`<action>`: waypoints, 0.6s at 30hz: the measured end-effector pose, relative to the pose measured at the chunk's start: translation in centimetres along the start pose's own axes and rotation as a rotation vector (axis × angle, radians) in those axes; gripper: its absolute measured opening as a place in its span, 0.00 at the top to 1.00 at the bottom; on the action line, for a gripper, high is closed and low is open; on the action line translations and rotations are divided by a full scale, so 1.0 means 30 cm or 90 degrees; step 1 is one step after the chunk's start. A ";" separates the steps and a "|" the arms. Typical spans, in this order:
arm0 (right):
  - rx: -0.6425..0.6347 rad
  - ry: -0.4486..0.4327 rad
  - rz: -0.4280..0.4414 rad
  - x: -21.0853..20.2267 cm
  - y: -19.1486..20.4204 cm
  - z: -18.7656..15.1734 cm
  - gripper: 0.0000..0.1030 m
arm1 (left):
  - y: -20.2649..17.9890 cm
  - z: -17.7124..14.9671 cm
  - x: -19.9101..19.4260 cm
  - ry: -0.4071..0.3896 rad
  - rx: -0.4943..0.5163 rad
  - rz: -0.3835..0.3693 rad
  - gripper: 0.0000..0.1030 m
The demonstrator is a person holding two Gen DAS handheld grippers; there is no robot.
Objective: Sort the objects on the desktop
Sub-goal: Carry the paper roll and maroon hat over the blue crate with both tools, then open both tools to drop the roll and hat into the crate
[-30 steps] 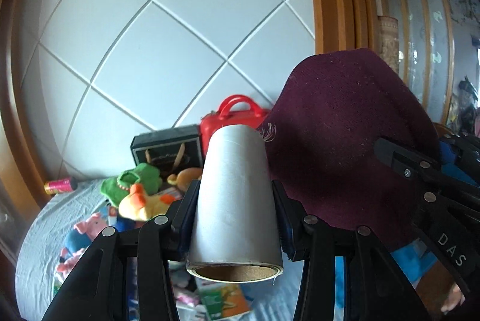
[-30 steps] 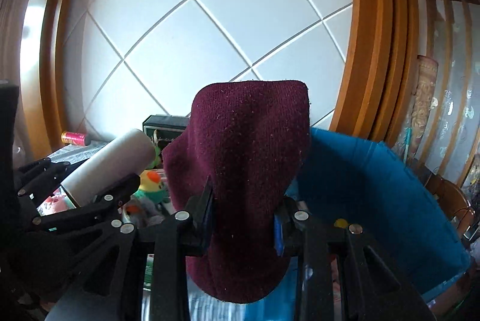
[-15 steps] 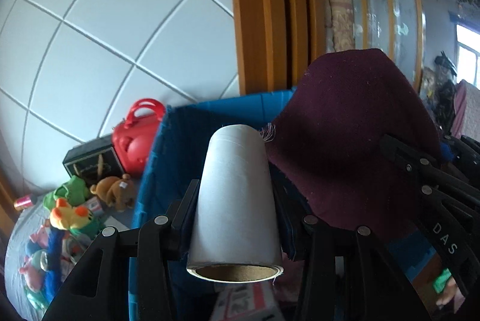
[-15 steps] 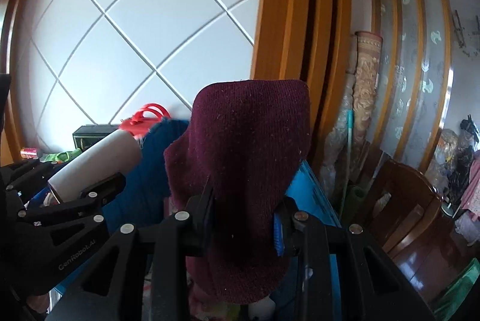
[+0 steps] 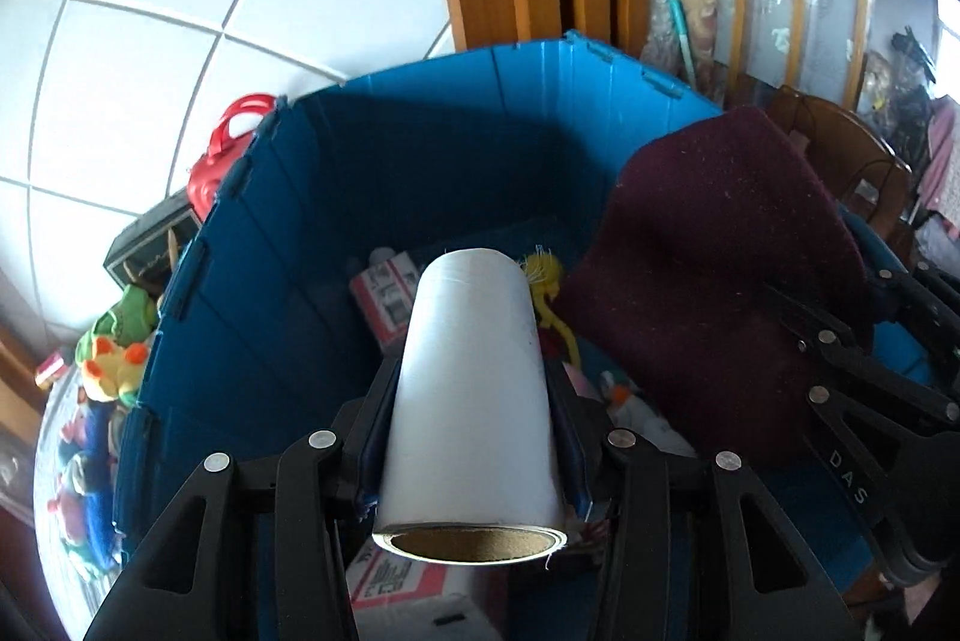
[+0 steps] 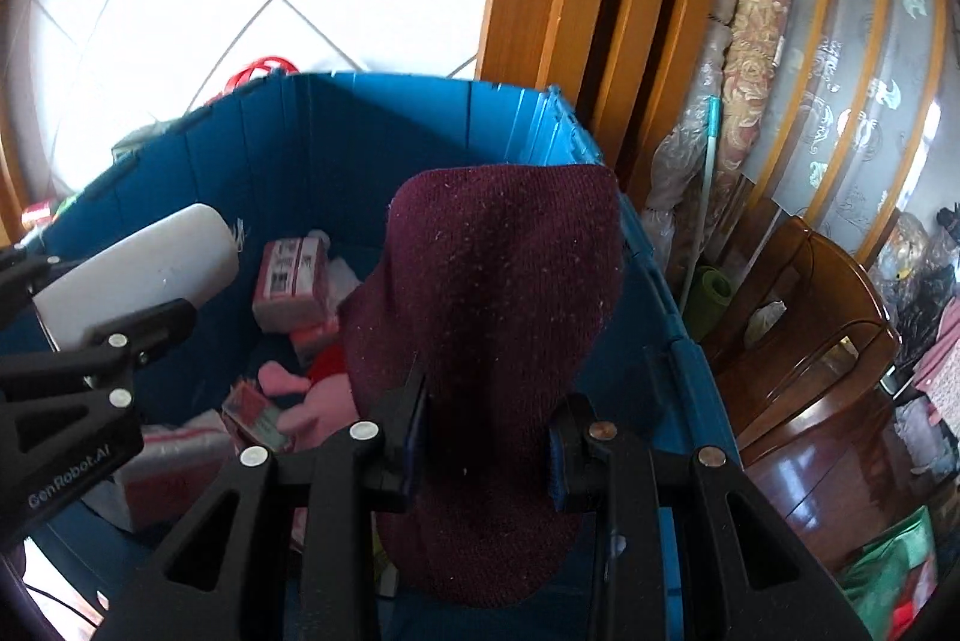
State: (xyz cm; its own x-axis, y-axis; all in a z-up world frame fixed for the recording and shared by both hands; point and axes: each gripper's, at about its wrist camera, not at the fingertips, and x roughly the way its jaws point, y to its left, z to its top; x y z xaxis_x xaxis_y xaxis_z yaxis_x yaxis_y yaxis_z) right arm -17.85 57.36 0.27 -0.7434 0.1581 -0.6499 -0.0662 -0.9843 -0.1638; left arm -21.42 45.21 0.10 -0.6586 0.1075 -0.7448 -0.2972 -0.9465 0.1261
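We hold both loads over the blue bin: our left gripper pinches a white roll, our right gripper a maroon hat. Boxes already lie below; toys wait left of the bin.
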 end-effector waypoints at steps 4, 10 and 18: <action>-0.025 0.027 -0.016 0.023 0.010 -0.006 0.71 | 0.013 0.003 0.011 0.033 -0.006 -0.001 0.56; -0.022 0.034 -0.019 0.043 -0.019 -0.003 0.59 | 0.015 -0.002 0.004 0.030 -0.005 -0.002 0.41; -0.014 0.030 -0.016 0.044 -0.034 0.005 0.59 | 0.020 -0.004 0.006 0.028 -0.004 -0.004 0.40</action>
State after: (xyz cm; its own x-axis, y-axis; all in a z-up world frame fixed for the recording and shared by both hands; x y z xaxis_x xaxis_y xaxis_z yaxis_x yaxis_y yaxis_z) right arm -18.85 58.55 -0.31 -0.7091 0.1874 -0.6797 -0.0695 -0.9779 -0.1972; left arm -21.63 44.63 -0.04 -0.6258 0.1001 -0.7735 -0.2972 -0.9475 0.1178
